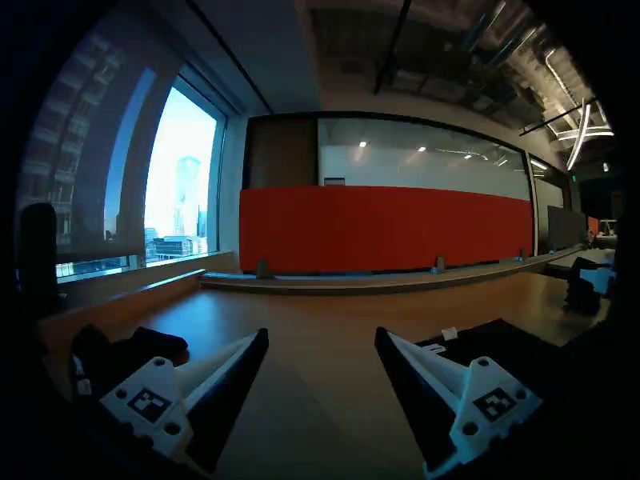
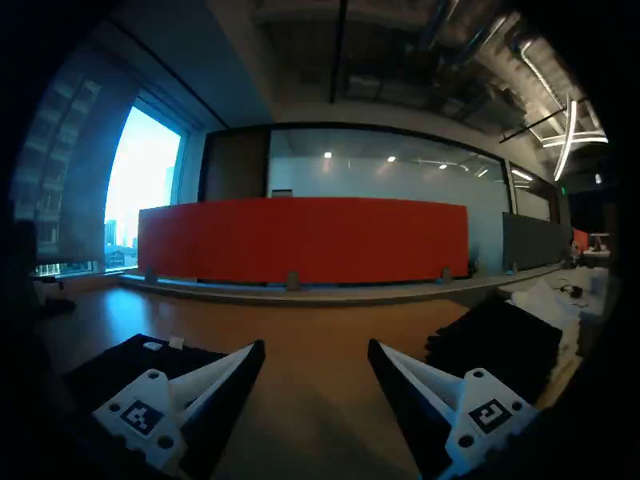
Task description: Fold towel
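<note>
Plainly, left claw (image 1: 321,330) and right claw (image 2: 315,342) gape empty.

One flat towel (image 2: 104,364), one towel stack (image 2: 500,340)

Left gripper (image 1: 321,331) was seen with black finger faces and white bodies; black-and-white square-patterned marker (image 1: 150,402) was carried on each body. Same colouring was noted on right gripper (image 2: 315,342). Tabletop (image 1: 328,376) was rendered in warm brown wood tone. Divider panel (image 1: 384,228) was coloured plain red-orange. Folded towel stack (image 2: 500,340) was shown black, white pile (image 2: 552,308) beside it. Flat towel (image 2: 120,360) was also black.
</note>
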`<state>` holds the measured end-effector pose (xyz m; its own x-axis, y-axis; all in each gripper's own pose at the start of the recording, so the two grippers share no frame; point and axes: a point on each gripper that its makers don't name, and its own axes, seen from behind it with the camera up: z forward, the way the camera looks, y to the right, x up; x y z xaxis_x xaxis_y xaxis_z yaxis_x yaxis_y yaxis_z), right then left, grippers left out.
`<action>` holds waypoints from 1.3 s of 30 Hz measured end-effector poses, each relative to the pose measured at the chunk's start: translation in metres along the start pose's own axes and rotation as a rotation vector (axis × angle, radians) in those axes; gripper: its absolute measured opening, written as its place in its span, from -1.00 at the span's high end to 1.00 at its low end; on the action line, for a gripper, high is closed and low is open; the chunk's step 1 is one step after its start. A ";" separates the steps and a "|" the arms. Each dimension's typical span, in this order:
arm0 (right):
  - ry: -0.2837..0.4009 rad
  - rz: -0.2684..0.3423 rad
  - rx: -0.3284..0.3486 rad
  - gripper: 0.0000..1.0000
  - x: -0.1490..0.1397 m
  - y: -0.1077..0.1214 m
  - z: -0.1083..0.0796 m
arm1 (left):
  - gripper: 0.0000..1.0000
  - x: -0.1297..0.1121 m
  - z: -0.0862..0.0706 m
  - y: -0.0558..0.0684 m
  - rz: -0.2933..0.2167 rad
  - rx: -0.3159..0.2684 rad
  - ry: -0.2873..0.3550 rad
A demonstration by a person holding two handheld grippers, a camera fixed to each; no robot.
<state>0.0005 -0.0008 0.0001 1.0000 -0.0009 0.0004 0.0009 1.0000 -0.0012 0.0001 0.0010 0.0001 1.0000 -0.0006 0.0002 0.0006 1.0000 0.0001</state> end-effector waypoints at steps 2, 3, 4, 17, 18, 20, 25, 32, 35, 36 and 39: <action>0.000 0.000 0.000 -0.99 0.000 0.000 0.000 | -0.98 0.000 0.000 0.000 0.001 0.000 0.000; 0.000 0.000 0.000 -0.99 0.000 0.000 0.000 | -0.98 0.000 0.000 0.000 0.001 0.000 0.000; 0.000 0.000 0.000 -0.99 0.001 0.000 0.000 | -0.98 0.000 0.000 0.000 0.001 0.000 -0.001; -0.003 -0.032 -0.022 -0.99 0.020 0.005 -0.003 | -0.97 0.013 0.002 -0.001 0.022 0.005 -0.011; -0.002 -0.036 -0.021 -0.99 0.025 0.005 -0.004 | -0.97 0.018 0.002 0.000 0.023 0.005 -0.008; -0.002 -0.040 -0.018 -0.99 0.038 0.003 -0.007 | -0.97 0.029 0.002 0.001 0.018 0.002 -0.009; 0.000 -0.044 -0.010 -0.99 0.075 -0.004 -0.013 | -0.98 0.063 -0.001 0.002 0.011 -0.001 -0.014; -0.011 -0.049 0.009 -0.99 0.137 -0.015 -0.022 | -0.98 0.120 -0.010 0.000 0.011 0.004 -0.023; -0.014 -0.053 0.016 -0.99 0.162 -0.018 -0.026 | -0.97 0.146 -0.015 -0.002 0.006 0.009 -0.024; -0.015 -0.053 0.017 -0.99 0.171 -0.019 -0.028 | -0.98 0.155 -0.016 -0.002 0.003 0.011 -0.024; -0.017 -0.047 0.018 -1.00 0.192 -0.021 -0.031 | -0.97 0.176 -0.020 -0.002 -0.008 0.012 -0.028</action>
<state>0.1924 -0.0217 -0.0311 0.9987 -0.0482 0.0167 0.0479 0.9987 0.0175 0.1759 -0.0014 -0.0195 0.9996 -0.0084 0.0278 0.0081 0.9999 0.0123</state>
